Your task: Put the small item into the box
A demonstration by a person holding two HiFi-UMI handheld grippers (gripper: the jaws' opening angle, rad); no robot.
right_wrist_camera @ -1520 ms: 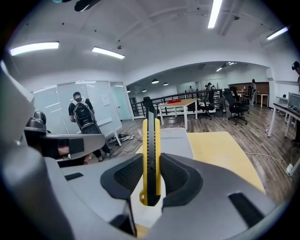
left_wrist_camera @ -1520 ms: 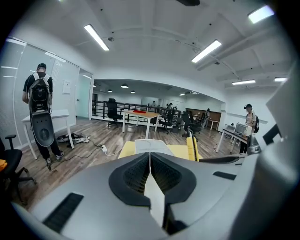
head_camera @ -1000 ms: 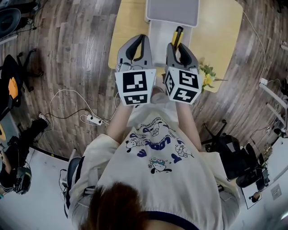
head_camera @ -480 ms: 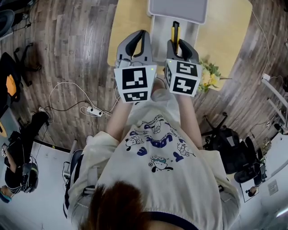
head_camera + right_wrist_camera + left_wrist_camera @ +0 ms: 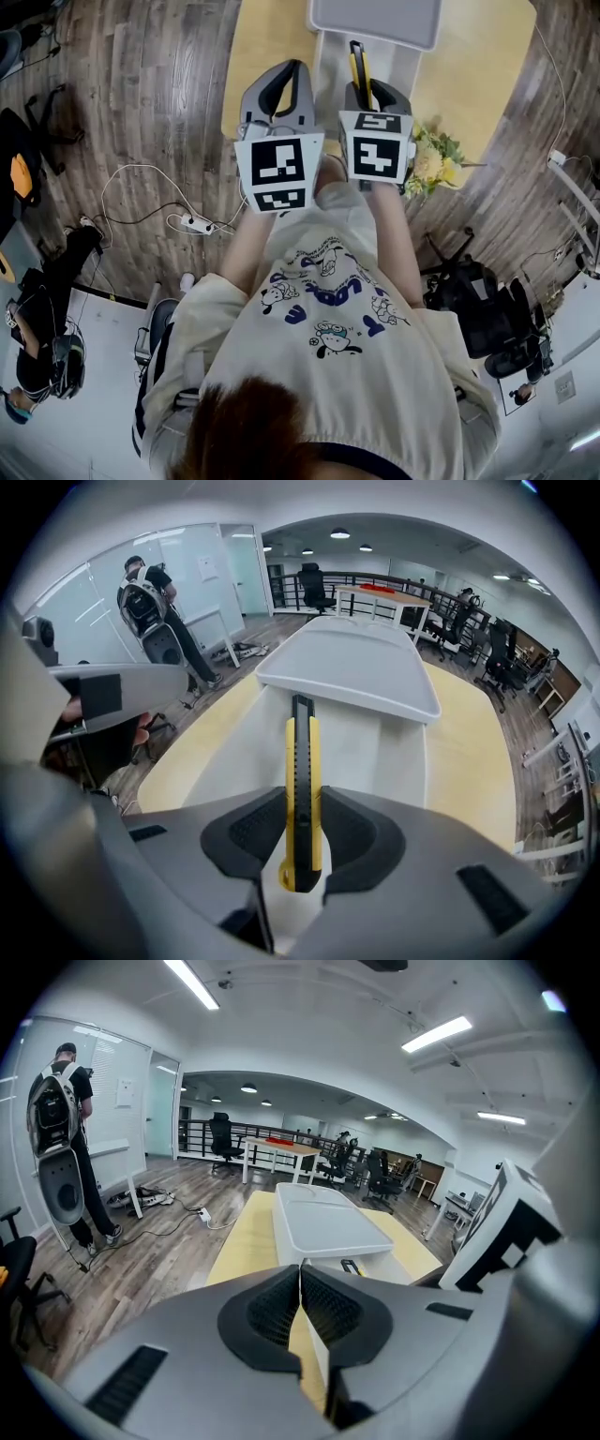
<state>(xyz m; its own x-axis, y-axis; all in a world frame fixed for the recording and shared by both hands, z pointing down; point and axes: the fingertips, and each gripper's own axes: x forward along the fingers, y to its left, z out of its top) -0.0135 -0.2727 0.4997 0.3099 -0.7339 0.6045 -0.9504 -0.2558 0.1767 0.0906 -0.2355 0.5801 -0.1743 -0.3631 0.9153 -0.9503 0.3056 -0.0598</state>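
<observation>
A yellow and black utility knife (image 5: 302, 789) stands between the jaws of my right gripper (image 5: 302, 834), which is shut on it. Its tip points at the white box (image 5: 366, 747), whose grey lid (image 5: 352, 663) leans at the far end. In the head view the utility knife (image 5: 357, 66) pokes out over the white box (image 5: 330, 66) ahead of my right gripper (image 5: 368, 92). My left gripper (image 5: 300, 1299) is shut with nothing in it and hovers at the white box's (image 5: 328, 1227) near left side. It appears beside the right one as the left gripper (image 5: 284, 77) in the head view.
The box sits on a yellow table (image 5: 267, 47) over a wood floor. Flowers (image 5: 431, 159) lie at the table's right edge. A power strip (image 5: 192, 223) with cables lies on the floor at left. A person with a backpack (image 5: 61, 1129) stands far left.
Both grippers have moved forward toward the box. The right one has turned, and the knife now reaches further over the box.
</observation>
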